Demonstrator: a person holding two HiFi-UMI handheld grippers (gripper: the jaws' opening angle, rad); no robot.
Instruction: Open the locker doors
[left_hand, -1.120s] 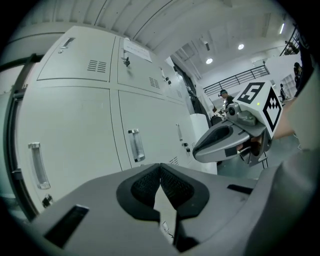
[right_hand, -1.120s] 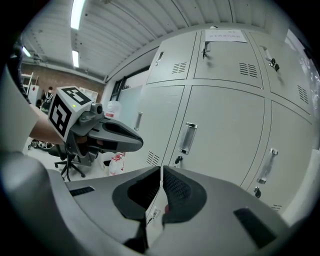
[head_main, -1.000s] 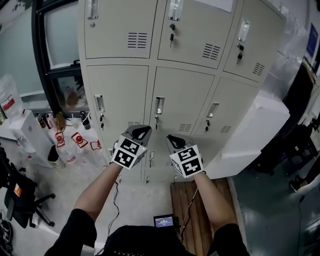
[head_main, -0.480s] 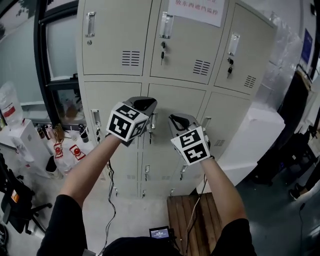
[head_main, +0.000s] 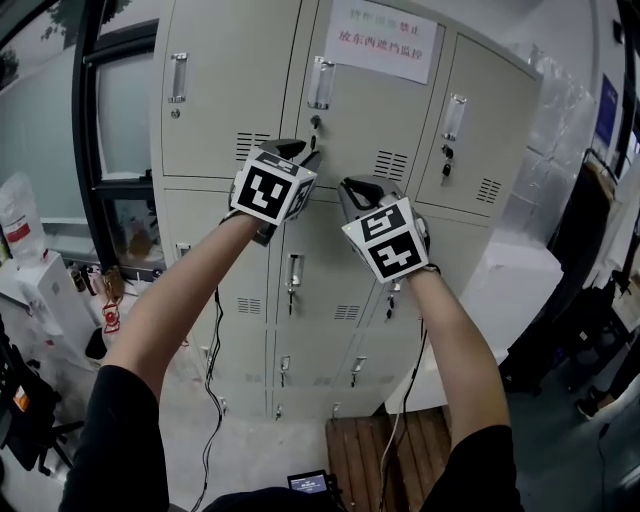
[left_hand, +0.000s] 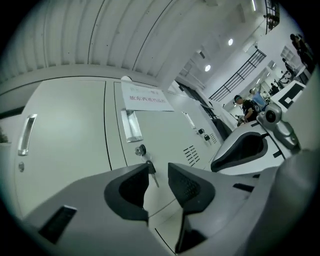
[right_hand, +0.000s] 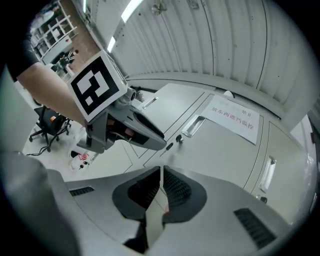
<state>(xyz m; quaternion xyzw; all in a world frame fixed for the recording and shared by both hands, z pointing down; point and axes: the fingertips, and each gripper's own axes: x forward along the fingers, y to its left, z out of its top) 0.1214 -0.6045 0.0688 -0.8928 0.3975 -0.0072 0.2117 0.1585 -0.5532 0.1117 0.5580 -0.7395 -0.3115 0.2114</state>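
Pale grey lockers (head_main: 225, 100) fill the wall, and every door in view is shut. A black-framed window (head_main: 110, 140) stands to their left, a white box (head_main: 500, 290) to their right and a wooden platform (head_main: 385, 450) at their foot. The top middle door (head_main: 365, 115) carries a paper notice (head_main: 380, 40). On that door a handle (head_main: 320, 82) sits above a lock with a key (left_hand: 150, 169) hanging from it. My bare forearms are held up side by side at this door. My left tongs (left_hand: 158, 172) point at the lock, jaws apart and just now opening. The key shows in their gap, unpressed, though I cannot tell whether it is inside. My right tongs (right_hand: 161, 172), just beside the left, sit near the door's vent slots (head_main: 390, 165), jaws together on nothing.
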